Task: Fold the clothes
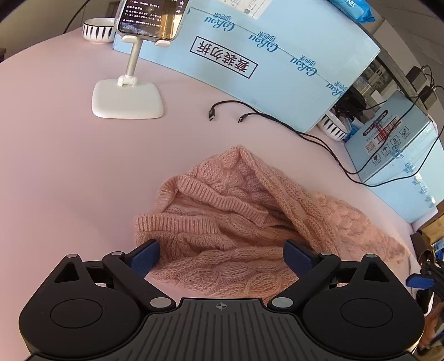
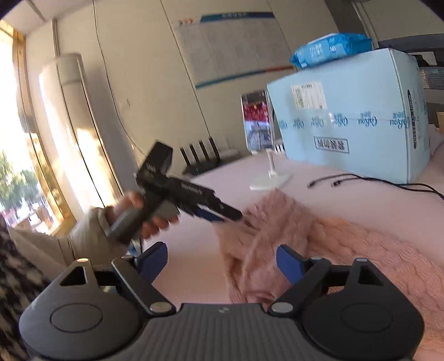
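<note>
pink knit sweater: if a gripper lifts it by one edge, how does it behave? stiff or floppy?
Likely floppy: the pink knit sweater lies bunched in soft folds on the table, so a lifted edge would probably sag and trail. Its open, chunky cable knit suggests it is light for its bulk and may stretch. The fuzzy yarn should grip the pads rather than slip, though loops could snag.

Pale pink tabletop spreads ahead of claw. Large light-blue cardboard box stands at far edge, ahead-right; blue wipes pack on top. White phone stand with lit phone ahead-left; striped bowl beyond it. Black cables trail across surface before box. Beige wall behind, wall chart pinned up. Tall white air conditioner far left, beside bright sunlit window. Warm daylight streams in.
</note>
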Action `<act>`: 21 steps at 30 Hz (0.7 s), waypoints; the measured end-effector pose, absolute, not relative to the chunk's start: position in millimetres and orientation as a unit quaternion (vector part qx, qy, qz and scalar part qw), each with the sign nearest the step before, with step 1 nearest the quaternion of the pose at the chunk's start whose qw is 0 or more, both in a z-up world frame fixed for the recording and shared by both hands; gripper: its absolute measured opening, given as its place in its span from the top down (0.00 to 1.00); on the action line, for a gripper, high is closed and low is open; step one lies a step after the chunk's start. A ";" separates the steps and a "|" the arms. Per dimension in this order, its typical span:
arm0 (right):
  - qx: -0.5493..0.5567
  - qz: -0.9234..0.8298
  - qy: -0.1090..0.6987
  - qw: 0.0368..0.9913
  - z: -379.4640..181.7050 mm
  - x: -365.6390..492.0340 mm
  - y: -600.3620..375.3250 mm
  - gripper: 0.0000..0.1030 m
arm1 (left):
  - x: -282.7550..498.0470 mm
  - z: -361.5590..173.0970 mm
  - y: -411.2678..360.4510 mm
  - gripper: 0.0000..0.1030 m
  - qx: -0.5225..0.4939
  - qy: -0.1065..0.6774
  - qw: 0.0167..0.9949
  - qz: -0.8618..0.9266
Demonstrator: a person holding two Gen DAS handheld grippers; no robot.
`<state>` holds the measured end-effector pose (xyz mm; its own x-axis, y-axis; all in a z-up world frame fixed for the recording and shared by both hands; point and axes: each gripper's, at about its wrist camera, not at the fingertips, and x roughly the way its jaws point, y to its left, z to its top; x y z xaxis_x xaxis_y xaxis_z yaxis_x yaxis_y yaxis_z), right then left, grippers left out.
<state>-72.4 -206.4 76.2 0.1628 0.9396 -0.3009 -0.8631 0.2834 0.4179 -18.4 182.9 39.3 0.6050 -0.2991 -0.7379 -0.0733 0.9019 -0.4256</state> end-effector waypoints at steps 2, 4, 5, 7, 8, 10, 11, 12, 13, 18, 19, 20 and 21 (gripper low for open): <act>0.123 0.602 0.287 0.735 56.4 -56.3 -188.7 0.02 | -19.1 45.1 179.8 0.06 -0.221 0.430 0.874 -0.057; 0.168 0.536 0.400 0.724 18.2 -30.0 -168.1 0.12 | -19.0 52.4 178.5 0.06 -0.245 0.414 0.876 -0.046; 0.186 0.500 0.435 0.726 5.2 -21.0 -163.1 0.22 | -18.6 56.2 177.0 0.06 -0.255 0.407 0.876 -0.048; 0.225 0.473 0.434 0.733 10.7 -20.8 -174.7 0.19 | -17.6 64.9 169.9 0.06 -0.262 0.402 0.875 -0.067; 0.259 0.451 0.441 0.732 16.0 -23.0 -186.4 0.15 | -18.1 68.1 165.7 0.06 -0.257 0.402 0.875 -0.077; 0.323 0.428 0.401 0.742 26.9 -43.6 -224.8 0.11 | -20.2 72.6 157.4 0.06 -0.240 0.405 0.878 -0.091; 0.334 0.422 0.388 0.748 29.3 -54.1 -239.8 0.11 | -22.3 73.1 153.7 0.06 -0.228 0.410 0.879 -0.088; 0.348 0.398 0.377 0.761 32.7 -73.6 -266.1 0.11 | -24.8 72.3 152.6 0.06 -0.224 0.415 0.878 -0.084; 0.352 0.388 0.376 0.764 30.3 -80.5 -275.5 0.10 | -30.4 68.9 156.0 0.06 -0.226 0.425 0.872 -0.085; 0.438 0.253 0.385 0.772 4.5 -164.4 -379.4 0.08 | -63.6 48.6 186.2 0.06 -0.267 0.468 0.837 -0.091; 0.453 0.215 0.389 0.773 -1.0 -176.9 -396.8 0.08 | -70.6 43.5 193.8 0.06 -0.283 0.473 0.829 -0.091; 0.459 0.174 0.396 0.776 -4.9 -189.5 -413.1 0.08 | -75.2 37.0 200.0 0.06 -0.301 0.477 0.821 -0.086; 0.466 0.137 0.401 0.777 -8.4 -200.0 -428.5 0.08 | -79.1 30.3 205.7 0.06 -0.321 0.480 0.813 -0.080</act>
